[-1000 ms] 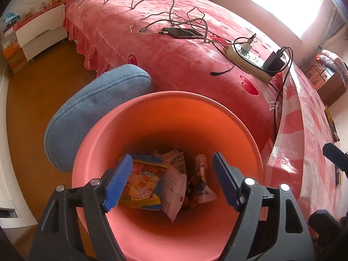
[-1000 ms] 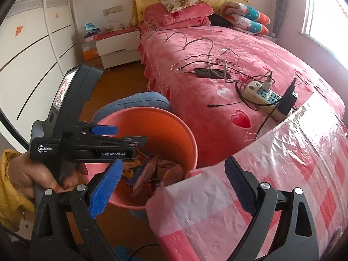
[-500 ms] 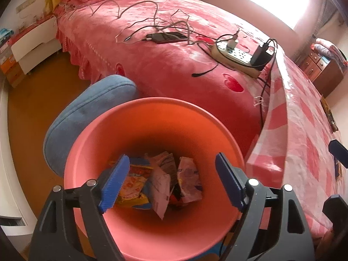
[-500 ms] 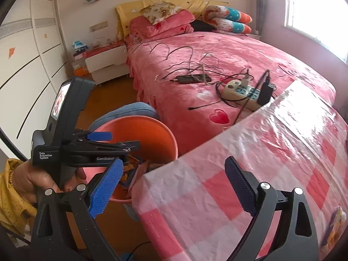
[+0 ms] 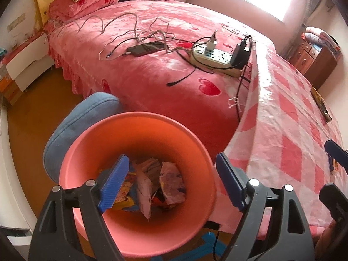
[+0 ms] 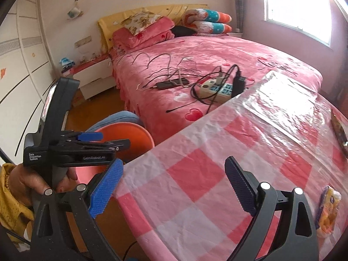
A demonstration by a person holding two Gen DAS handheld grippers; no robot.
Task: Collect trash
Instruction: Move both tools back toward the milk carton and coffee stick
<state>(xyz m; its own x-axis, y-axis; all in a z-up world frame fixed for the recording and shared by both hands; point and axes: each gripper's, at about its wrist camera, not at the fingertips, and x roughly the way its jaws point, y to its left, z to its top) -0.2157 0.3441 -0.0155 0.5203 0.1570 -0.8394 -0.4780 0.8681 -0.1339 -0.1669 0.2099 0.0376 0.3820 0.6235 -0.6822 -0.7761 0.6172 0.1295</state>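
Right wrist view cuts off a wrapper (image 6: 328, 211) at its edge.

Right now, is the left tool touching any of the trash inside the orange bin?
Apart. The left wrist view shows the left tool open and empty above the orange bin, with the crumpled wrappers lying lower, at the bottom.

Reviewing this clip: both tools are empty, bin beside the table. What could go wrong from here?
1. The yellow wrapper lies near the table edge on the slick plastic-covered tablecloth; a poor pinch by the right tool may push it off.
2. The left tool hangs over the orange bin, close to its rim; a bump might tip it.
3. The power strip and its cables sit just beyond the table and could snag.
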